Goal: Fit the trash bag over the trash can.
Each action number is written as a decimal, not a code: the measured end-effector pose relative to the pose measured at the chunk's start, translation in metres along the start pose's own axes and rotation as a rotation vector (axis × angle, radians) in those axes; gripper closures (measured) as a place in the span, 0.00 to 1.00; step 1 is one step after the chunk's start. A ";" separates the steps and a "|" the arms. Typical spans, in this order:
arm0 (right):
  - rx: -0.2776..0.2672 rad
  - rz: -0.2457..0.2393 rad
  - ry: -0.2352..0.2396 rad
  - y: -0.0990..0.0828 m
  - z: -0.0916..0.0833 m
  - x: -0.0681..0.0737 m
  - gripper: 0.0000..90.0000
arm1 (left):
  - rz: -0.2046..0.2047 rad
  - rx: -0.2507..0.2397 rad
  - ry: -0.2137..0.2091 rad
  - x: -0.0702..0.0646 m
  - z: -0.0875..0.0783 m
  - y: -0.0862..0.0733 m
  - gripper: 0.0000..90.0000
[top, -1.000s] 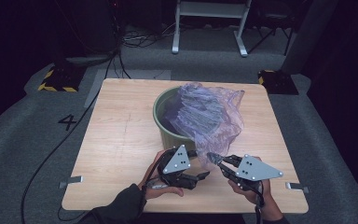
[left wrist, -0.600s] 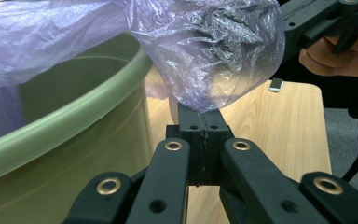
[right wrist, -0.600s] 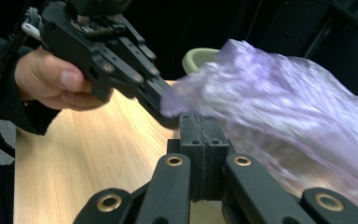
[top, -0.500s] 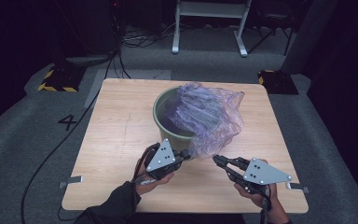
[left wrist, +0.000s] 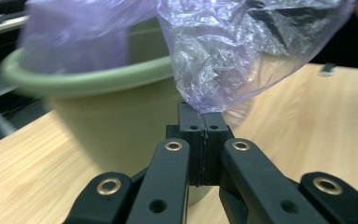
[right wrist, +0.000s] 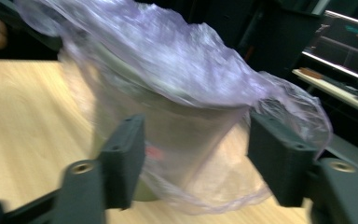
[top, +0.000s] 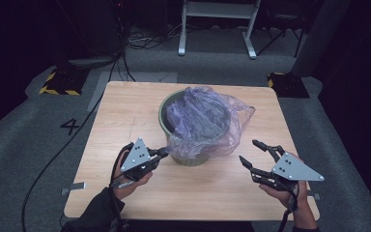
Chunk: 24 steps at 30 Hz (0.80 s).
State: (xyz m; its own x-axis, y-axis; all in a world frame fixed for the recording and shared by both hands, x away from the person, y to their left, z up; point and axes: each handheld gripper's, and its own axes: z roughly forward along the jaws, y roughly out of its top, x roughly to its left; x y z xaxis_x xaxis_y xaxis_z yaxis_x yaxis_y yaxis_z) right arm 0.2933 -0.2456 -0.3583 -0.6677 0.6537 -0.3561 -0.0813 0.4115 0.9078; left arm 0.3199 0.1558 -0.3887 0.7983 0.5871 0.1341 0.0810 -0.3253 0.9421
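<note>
Nearest the person: right gripper point(top: 251, 151) sits at the table's near right, clear of everything. Its jaws have just been opening and now stand spread, nothing between the pads. In the right gripper view the two black fingers point(right wrist: 123, 158) frame the bin from a little way off, bag blurred.

Left gripper point(top: 163, 152) at near left, nose up against the bin's near side. Jaws pressed together, pinching the bottom edge of the purple plastic bag point(top: 207, 123). In the left gripper view the closed pads point(left wrist: 202, 128) have the film point(left wrist: 223, 60) caught right at their tips, bag hanging down to them from the rim.

Middle of the wooden table point(top: 125, 111): green bin point(top: 166, 108), upright. Bag half in, half out: part stuffed inside, the rest draped over the near and right rim, down the outside wall.

Beyond the table: grey carpet, a cable point(top: 48, 159) trailing off left, white stand legs point(top: 217, 9) at the back.
</note>
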 end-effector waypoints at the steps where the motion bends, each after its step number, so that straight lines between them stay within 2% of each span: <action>1: 0.006 -0.012 0.009 0.001 0.002 0.000 0.38 | -0.003 0.005 0.013 0.004 -0.002 -0.002 1.00; 3: 0.016 -0.049 0.024 0.006 0.007 0.003 0.36 | -0.007 0.021 0.040 0.011 -0.005 -0.006 1.00; 5: 0.049 -0.106 -0.006 0.012 0.015 0.006 0.32 | -0.022 0.029 0.053 0.018 -0.007 -0.010 1.00; 8: 0.047 -0.120 -0.011 0.019 0.024 0.002 0.31 | -0.047 0.043 0.068 0.028 -0.008 -0.015 1.00; 11: 0.063 -0.164 -0.031 0.025 0.032 -0.002 0.29 | -0.061 0.056 0.080 0.036 -0.009 -0.018 1.00; 13: 0.085 -0.197 -0.064 0.028 0.038 -0.006 0.30 | -0.068 0.065 0.086 0.042 -0.009 -0.020 1.00; 16: 0.109 -0.209 -0.091 0.031 0.047 -0.016 0.31 | -0.088 0.072 0.095 0.050 -0.009 -0.022 1.00; 18: 0.127 -0.220 -0.094 0.031 0.053 -0.022 0.39 | -0.095 0.078 0.096 0.054 -0.008 -0.024 1.00; 21: 0.141 -0.228 -0.092 0.031 0.060 -0.030 0.60 | -0.100 0.092 0.107 0.060 -0.006 -0.027 1.00; 22: 0.129 -0.215 -0.063 0.031 0.062 -0.034 0.69 | -0.105 0.095 0.111 0.061 -0.006 -0.027 1.00; 24: 0.112 -0.209 -0.040 0.033 0.063 -0.038 0.82 | -0.108 0.101 0.110 0.065 -0.005 -0.028 1.00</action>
State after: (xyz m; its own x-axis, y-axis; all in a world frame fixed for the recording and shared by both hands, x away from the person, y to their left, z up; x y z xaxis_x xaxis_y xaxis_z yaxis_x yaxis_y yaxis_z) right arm 0.3629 -0.2168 -0.3290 -0.6147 0.5707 -0.5445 -0.1307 0.6071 0.7838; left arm 0.3664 0.2066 -0.4053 0.7120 0.6985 0.0719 0.2266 -0.3254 0.9180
